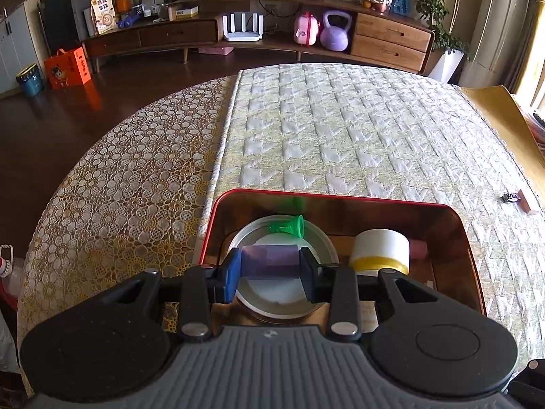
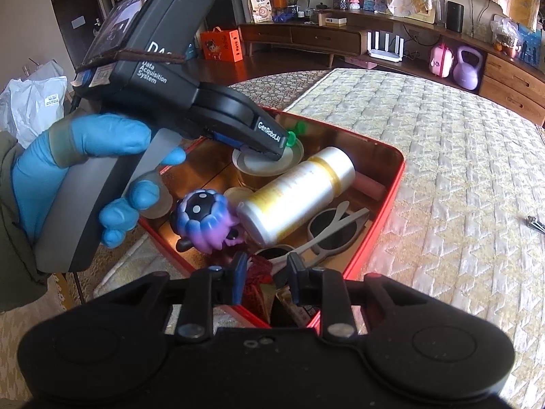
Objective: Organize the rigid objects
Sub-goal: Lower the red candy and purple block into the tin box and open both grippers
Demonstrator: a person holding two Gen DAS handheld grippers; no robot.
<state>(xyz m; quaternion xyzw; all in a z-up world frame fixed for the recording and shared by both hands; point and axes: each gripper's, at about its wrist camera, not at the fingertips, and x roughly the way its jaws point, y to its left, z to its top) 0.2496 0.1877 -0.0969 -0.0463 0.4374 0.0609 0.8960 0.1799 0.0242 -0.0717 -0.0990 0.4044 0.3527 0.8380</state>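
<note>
Holding pose, left hand: my blue-gloved left hand (image 2: 68,177) wraps the grey handle, a greenish sleeve at the wrist; the unit tilts steeply down into the red tin (image 1: 466,238).
Left gripper: my left gripper (image 1: 270,267) has its jaws partly closed, and the pads press both ends of a purple block (image 1: 270,260). I have it clamped.
Purple block: it sits just above the round metal lid (image 1: 320,238) of a can in the tin's far left corner.
Green piece: a small green plastic funnel-shaped piece (image 1: 289,226) lies on that lid's far rim, just beyond the block.
Right hand pose: I cannot see the hand itself; my right gripper (image 2: 265,277) angles down over the tin's near corner.
Right gripper: its jaws stand a narrow way apart. Red patterned material (image 2: 255,283) shows between the fingers, but I cannot tell whether the pads touch it.
Tin contents: a white bottle with yellow bands (image 2: 296,194) lies on its side along the middle; a blue-purple toy figure (image 2: 204,221) stands at the left wall; grey-framed sunglasses (image 2: 335,230) lie near the right wall; a pink bar (image 2: 369,187) lies beyond the bottle.
Tin place: it rests on the quilted mat (image 1: 340,129), near its left edge, beside the lace cloth (image 1: 129,177).
Loose items: a nail clipper (image 1: 511,198) and a small reddish block (image 1: 529,201) lie by the mat's right edge, well apart from the tin.
</note>
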